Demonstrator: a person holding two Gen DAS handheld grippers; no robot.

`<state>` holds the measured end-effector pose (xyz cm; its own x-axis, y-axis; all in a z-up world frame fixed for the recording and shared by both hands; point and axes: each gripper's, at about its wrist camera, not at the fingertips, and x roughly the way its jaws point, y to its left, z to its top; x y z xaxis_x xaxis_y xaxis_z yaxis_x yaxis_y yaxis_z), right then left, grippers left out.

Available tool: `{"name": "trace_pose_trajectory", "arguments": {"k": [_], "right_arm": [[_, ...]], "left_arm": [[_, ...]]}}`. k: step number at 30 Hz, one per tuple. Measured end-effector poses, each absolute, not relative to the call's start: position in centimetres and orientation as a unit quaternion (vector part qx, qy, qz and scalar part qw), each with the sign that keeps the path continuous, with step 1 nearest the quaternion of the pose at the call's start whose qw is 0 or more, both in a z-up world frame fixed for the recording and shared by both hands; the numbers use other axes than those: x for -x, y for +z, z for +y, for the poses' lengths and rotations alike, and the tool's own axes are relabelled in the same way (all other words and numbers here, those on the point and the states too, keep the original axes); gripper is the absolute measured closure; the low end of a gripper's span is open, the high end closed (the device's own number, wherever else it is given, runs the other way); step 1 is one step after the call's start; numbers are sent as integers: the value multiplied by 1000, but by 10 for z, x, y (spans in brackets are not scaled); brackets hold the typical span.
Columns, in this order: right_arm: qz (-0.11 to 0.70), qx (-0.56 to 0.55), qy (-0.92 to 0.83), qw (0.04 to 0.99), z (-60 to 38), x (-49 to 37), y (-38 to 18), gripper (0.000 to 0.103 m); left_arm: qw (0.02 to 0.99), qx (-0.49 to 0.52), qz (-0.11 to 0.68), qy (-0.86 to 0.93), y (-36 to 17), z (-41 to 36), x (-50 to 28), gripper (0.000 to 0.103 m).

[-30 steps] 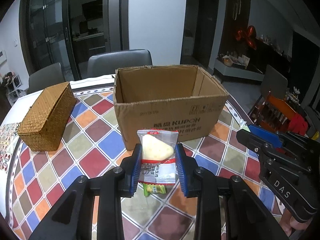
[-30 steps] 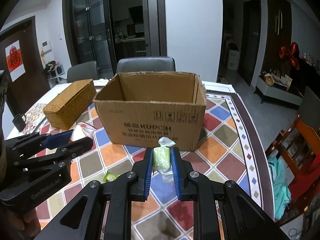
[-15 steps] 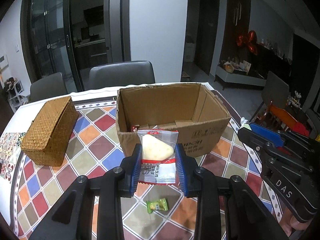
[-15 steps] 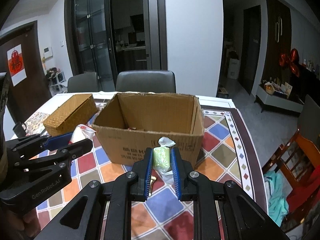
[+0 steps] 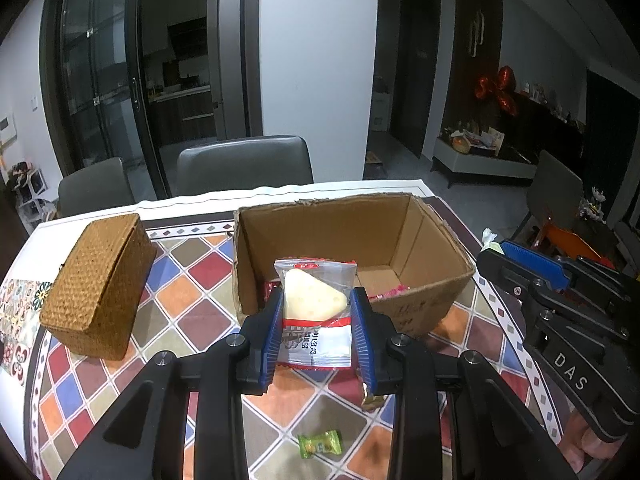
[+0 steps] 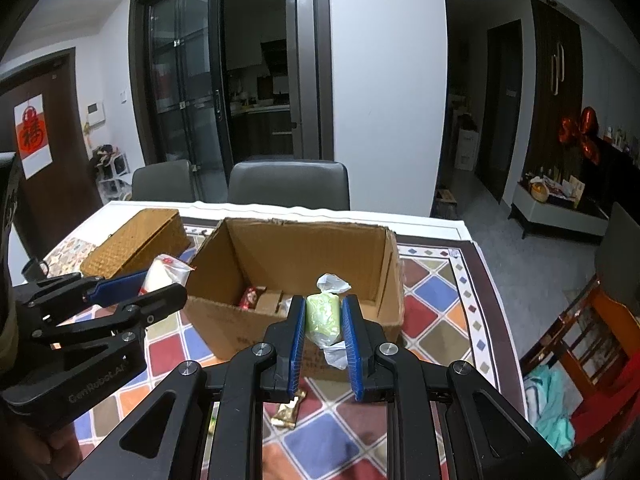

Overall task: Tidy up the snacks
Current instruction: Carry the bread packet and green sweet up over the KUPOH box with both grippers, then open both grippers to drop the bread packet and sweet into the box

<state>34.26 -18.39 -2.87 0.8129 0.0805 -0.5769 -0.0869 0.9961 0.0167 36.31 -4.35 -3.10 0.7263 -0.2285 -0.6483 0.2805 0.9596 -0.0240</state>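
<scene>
On the tiled table (image 5: 192,312), the open cardboard box (image 5: 436,248) lies just ahead and below both grippers: left gripper (image 5: 316,332) clamps the white pastry packet (image 5: 314,300), right gripper (image 6: 323,330) clamps the green candy (image 6: 322,316).

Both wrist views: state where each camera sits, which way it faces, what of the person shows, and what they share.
Left wrist: on the left gripper, facing forward and down at its clamped white snack packet and the cardboard box; the right gripper shows beside it.
Right wrist: on the right gripper, facing the box over its clamped green candy; the left gripper shows.
Shared: box, wicker basket, checkered table.
</scene>
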Motion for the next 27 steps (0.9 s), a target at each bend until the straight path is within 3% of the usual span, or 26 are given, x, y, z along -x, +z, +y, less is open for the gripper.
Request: {"name": "trace_pose_trajectory", "arguments": {"k": [27], "right_arm": [[305,-1,43,951,-189,-405,-42,83]], "left_arm": [[927,-39,350,-131,-51,-49,-427,70]]}}
